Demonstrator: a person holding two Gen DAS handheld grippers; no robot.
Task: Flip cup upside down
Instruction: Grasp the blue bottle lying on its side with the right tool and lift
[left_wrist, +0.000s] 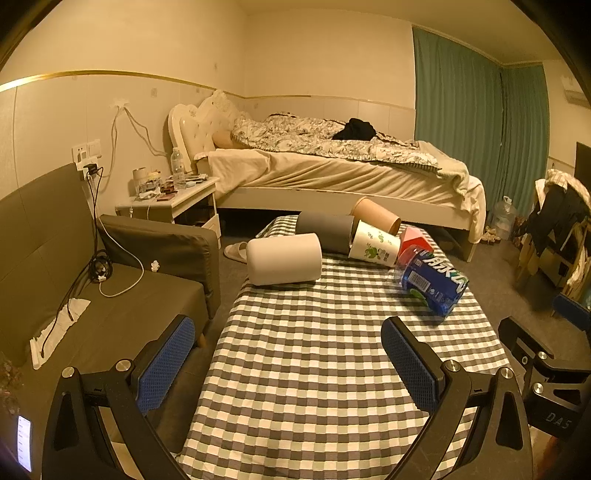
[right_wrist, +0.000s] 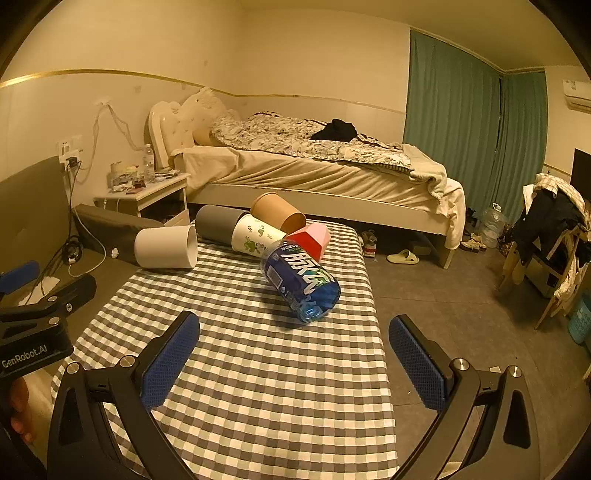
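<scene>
Several cups lie on their sides at the far end of a checkered table (left_wrist: 314, 369) (right_wrist: 258, 387): a plain white cup (left_wrist: 283, 259) (right_wrist: 166, 246), a grey cup (left_wrist: 325, 232) (right_wrist: 218, 222), a white cup with green prints (left_wrist: 375, 249) (right_wrist: 256, 240), a brown paper cup (left_wrist: 376, 216) (right_wrist: 277, 216) and a red-pink cup (left_wrist: 413, 240) (right_wrist: 312, 238). My left gripper (left_wrist: 291, 363) is open and empty, well short of the cups. My right gripper (right_wrist: 295, 360) is open and empty too, near the table's right edge.
A blue-labelled plastic bottle (left_wrist: 432, 284) (right_wrist: 301, 282) lies on its side in front of the cups. A dark sofa (left_wrist: 110, 295) stands left of the table. A bed (left_wrist: 332, 173) and nightstand (left_wrist: 170, 203) stand behind. A chair with clothes (right_wrist: 550, 236) is at right.
</scene>
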